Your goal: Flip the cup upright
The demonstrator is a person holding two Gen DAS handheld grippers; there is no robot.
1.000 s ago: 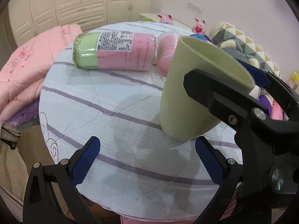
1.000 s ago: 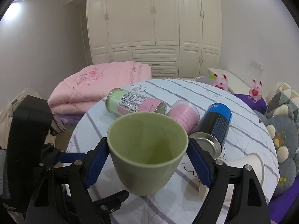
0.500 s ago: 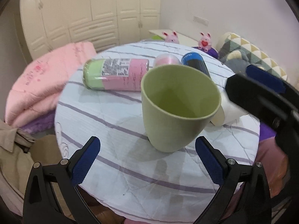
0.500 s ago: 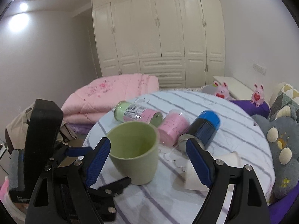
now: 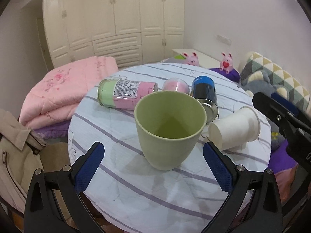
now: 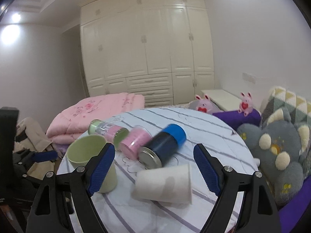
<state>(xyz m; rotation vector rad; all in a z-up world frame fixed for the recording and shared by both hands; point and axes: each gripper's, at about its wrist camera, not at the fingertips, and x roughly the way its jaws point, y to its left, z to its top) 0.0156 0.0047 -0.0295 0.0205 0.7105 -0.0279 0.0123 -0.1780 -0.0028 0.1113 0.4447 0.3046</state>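
A pale green cup (image 5: 169, 128) stands upright on the round striped table (image 5: 120, 190), mouth up and empty. It also shows at the left of the right wrist view (image 6: 89, 155), partly behind a finger. My left gripper (image 5: 153, 168) is open and empty, just in front of the cup without touching it. My right gripper (image 6: 154, 169) is open and empty, raised and drawn back to the right of the cup; its black body shows at the right edge of the left wrist view (image 5: 281, 120).
A white paper cup (image 5: 236, 129) lies on its side right of the green cup. Behind lie a green-and-pink jar (image 5: 126, 94), a pink cup (image 5: 176, 84) and a blue-and-black can (image 5: 205, 92). A pink quilt (image 5: 64, 91) is at the left, plush cushions (image 6: 276, 147) at the right.
My right gripper has let go of the green cup, opened and pulled up and back to the right. The cup now stands free on the table. The left gripper has drawn back a little.
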